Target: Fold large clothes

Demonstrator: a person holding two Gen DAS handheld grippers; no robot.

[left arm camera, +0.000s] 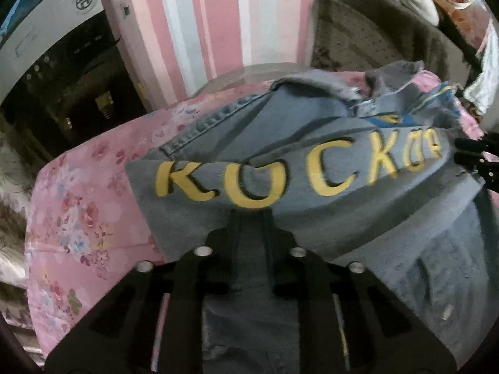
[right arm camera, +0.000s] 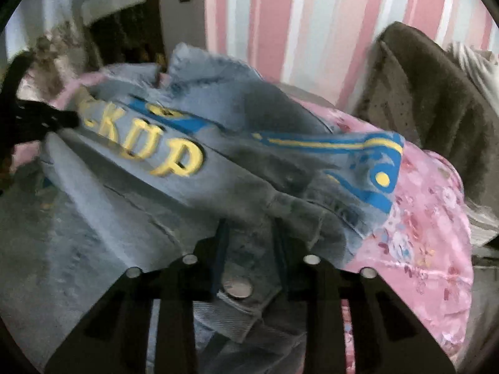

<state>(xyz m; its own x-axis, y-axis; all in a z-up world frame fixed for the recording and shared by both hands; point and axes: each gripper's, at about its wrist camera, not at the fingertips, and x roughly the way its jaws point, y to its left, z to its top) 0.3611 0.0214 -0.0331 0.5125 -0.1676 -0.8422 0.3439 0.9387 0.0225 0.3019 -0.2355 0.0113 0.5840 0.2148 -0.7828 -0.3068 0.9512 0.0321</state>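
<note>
A denim jacket lies spread and partly bunched on a bed covered by a pink floral sheet. Yellow letters run across the jacket's back panel, and a blue and yellow band crosses the sleeve on the side nearer the brown blanket.

The left gripper is clamped on a fold of jacket cloth just below the yellow letters; denim fills the narrow gap between its fingers. The right gripper is clamped on a jacket edge that carries a metal snap button, the cloth bunching up between its fingers. Each gripper shows at the jacket's edge in the other's view.

Beyond the jacket stands a wall with pink and white stripes. The brown blanket is heaped at the jacket's far right, against the wall. A white appliance stands to the jacket's far left.
</note>
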